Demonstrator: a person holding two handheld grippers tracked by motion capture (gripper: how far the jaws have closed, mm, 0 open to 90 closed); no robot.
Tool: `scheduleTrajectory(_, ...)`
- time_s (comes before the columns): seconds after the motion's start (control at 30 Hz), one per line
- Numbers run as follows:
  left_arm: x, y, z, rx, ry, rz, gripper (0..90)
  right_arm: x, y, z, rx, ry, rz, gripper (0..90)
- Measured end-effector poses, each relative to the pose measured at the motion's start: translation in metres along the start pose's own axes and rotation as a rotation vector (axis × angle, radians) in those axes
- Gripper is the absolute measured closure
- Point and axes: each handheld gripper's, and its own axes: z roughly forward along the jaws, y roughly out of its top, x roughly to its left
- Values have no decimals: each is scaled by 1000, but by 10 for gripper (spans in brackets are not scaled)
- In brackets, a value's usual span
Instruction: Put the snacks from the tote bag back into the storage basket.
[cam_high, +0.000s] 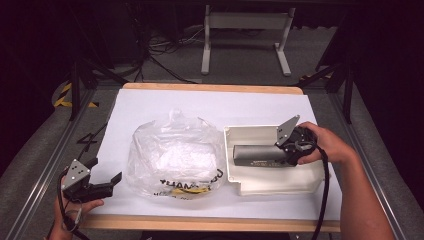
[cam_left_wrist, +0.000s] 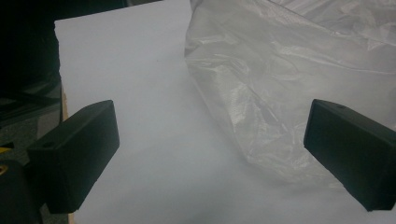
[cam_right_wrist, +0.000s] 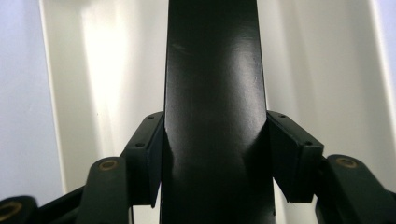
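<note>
Both tongs are in use, though only one grips anything. Right gripper is clamped on one end of a dark bar; in the right gripper view its pads press flat against both sides of the bar. That bar lies lengthwise inside a shallow white tray at the right of the table, and whether it rests on the tray floor or hangs just above it is hard to tell. The right hand reaches in from the right edge, forearm angled up from the bottom corner, wrist bent so the gripper points leftward along the bar. Left gripper sits low at the near left corner of the table, jaws spread wide with nothing between them, aimed toward a crumpled clear plastic bag just beside it. The left hand holds it from below.
</note>
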Motion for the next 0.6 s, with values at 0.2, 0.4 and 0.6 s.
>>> scheduleTrajectory(0.2,-1,1,0,5,3,8,43,-3,0,6,13,-5,0,426)
scheduleTrajectory(0.4,-2,0,1,8,0,14,43,-5,1,12,24,-7,-12,425)
scheduleTrajectory(0.6,-2,0,0,6,-3,15,43,-5,-2,20,90,-8,-14,423)
